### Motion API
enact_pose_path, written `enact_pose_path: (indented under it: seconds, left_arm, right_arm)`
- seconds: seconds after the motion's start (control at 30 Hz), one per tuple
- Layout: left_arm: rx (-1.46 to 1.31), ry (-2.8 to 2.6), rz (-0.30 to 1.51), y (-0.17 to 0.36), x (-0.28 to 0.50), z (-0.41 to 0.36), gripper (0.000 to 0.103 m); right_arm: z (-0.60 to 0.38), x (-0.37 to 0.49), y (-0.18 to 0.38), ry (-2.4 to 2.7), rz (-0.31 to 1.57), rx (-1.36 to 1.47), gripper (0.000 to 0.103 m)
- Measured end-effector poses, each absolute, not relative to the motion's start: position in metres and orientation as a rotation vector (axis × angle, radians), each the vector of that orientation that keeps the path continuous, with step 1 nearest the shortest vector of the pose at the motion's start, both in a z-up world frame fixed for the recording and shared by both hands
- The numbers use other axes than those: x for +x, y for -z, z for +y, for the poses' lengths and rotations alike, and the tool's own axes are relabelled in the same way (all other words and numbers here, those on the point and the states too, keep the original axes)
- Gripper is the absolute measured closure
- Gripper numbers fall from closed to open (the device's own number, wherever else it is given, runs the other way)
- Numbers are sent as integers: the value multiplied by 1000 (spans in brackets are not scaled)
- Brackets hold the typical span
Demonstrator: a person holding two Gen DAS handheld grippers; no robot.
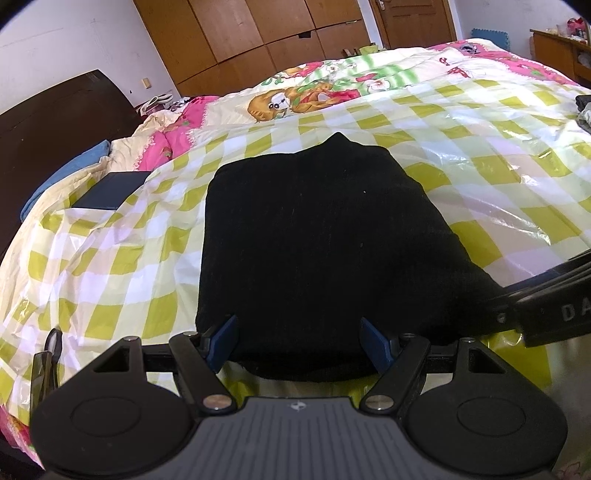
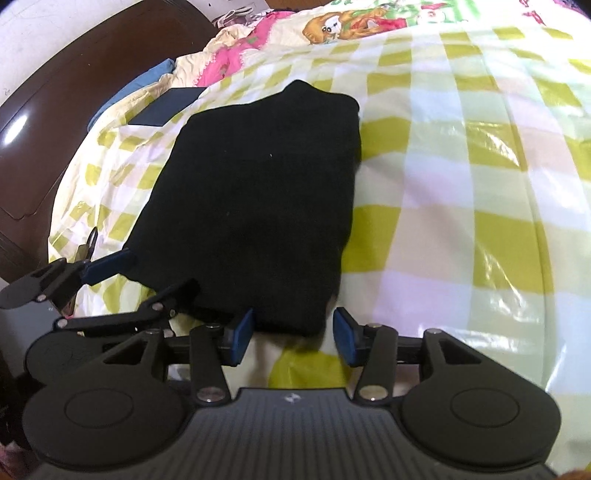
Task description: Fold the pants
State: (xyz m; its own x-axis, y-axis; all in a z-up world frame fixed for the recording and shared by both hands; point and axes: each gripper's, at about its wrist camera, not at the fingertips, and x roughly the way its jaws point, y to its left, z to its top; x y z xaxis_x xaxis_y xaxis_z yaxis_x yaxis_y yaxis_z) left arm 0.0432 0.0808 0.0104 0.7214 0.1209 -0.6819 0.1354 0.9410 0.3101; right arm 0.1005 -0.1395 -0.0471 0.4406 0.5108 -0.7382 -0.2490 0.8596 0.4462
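Two grippers at the near edge of the black folded pants [image 1: 314, 240]. Left gripper [image 1: 301, 341] spread wide, blue pads either side of the near hem, not pressing. Right gripper [image 2: 293, 334] parted at the near right corner, pads clear of the cloth. Letters "DA" legible on the right gripper's body, at the right edge of the left view; rest cut off. Pants flat on green-checked plastic sheet [image 2: 461, 221]. Dark blue flat box [image 1: 110, 190] beyond on the left, contents unseen. Cartoon quilt [image 1: 295, 99] farther, wooden wardrobe [image 1: 258, 33] behind.
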Motion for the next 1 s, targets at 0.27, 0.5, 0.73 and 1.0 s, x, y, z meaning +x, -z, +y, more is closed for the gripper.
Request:
enact_pose_path:
  seconds: [0.27, 0.5, 0.73, 1.0]
  left_arm:
    - [309, -27, 777, -14, 29, 82, 16]
    - [235, -51, 816, -8, 10, 85, 12]
    - [228, -109, 813, -7, 1, 84, 9]
    - [219, -110, 792, -16, -10, 78, 0]
  right_arm:
    - [-149, 79, 42, -491, 980, 325, 54]
    - [-149, 67, 43, -492, 969, 325, 54]
    - [-142, 57, 46, -506, 966, 278, 54]
    - [-140, 50, 47, -514, 961, 265, 53]
